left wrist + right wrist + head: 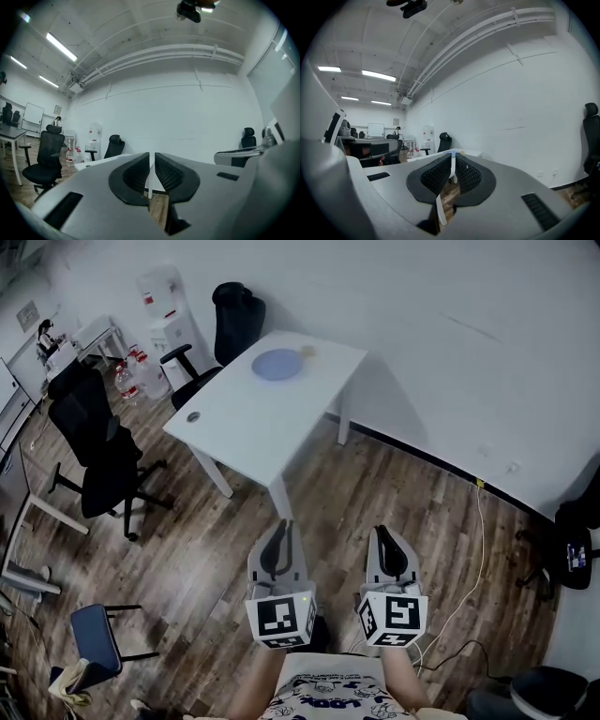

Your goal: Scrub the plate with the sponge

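2 sets of tongs, both held low and close to the person's body, well apart from the work. In the head view the left tongs (pixel 279 525) and right tongs (pixel 381 531) sit side by side over the wooden plank floor (pixel 187 549). Each carries a marker cube (pixel 280 617) with black-and-white squares.

The left gripper view shows the left tongs (pixel 152 154) clenched. The ribbed black pads (pixel 136 174) are pulled together with just a thin slit between them, and through it you only get floor and a sliver of white. Same deal in the right gripper view: the right tongs (pixel 453 157) are pressed together on themselves, and the mesh-textured pads (pixel 468 176) are nearly touching.

The plate (pixel 277 364) is a flat, round, pale blue disc lying at the far end of the white rectangular surface (pixel 253 418), close to the wall. The sponge (pixel 307 352) is a small yellowish blob just beside the plate's far right edge. Whether it touches the plate is hard to say at this size.

Around that are 2 black office chairs (pixel 98 442), 1 on the left and 1 tucked behind the surface. A white water dispenser (pixel 161 298) stands in the corner, and a thin pale cable (pixel 476 549) snakes across the floor on the right.
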The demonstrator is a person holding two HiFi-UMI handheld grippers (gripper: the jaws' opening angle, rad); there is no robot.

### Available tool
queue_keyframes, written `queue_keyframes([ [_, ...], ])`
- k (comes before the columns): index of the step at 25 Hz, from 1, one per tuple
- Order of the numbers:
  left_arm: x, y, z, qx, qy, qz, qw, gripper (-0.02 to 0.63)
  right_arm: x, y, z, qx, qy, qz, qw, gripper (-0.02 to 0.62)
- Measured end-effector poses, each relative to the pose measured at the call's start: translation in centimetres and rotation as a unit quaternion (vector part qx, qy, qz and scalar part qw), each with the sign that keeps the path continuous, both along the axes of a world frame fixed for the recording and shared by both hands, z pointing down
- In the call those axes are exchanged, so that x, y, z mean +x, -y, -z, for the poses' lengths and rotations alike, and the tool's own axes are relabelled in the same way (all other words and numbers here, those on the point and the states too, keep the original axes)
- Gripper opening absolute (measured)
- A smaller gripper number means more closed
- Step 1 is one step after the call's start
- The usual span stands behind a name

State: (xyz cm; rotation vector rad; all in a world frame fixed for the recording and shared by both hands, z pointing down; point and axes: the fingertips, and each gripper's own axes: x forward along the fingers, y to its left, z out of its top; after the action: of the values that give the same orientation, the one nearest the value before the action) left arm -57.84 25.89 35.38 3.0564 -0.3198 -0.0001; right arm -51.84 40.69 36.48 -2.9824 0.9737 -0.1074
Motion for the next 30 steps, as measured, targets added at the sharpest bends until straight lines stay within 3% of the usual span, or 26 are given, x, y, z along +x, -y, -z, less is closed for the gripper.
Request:
queue_keyframes([
  [7, 6.2, 3.9, 0.6, 0.006, -0.007, -0.024, 0.9997, 0.029, 5.4, 4.3, 0.6, -0.002, -0.009, -0.012, 1.000, 0.037],
  [17, 10.9, 7.0, -1.3, -0.008, 0.010, -0.023, 0.9997, 0.029, 9.9, 6.6, -0.7, -0.023, 0.005, -0.016, 1.000, 0.037],
  [23, 13.2, 8.3, -1.9, -0.015, 0.014, -0.010, 0.9998, 0.029, 12.2, 8.3, -1.2, -0.030, 0.008, 0.001, 1.000, 0.037],
  [30, 19.1, 9.1, -2.1, -0.017, 0.014, 0.006, 0.9997, 0.029, 18.9, 9.1, -1.5, -0.032, 0.009, 0.013, 0.999, 0.037],
])
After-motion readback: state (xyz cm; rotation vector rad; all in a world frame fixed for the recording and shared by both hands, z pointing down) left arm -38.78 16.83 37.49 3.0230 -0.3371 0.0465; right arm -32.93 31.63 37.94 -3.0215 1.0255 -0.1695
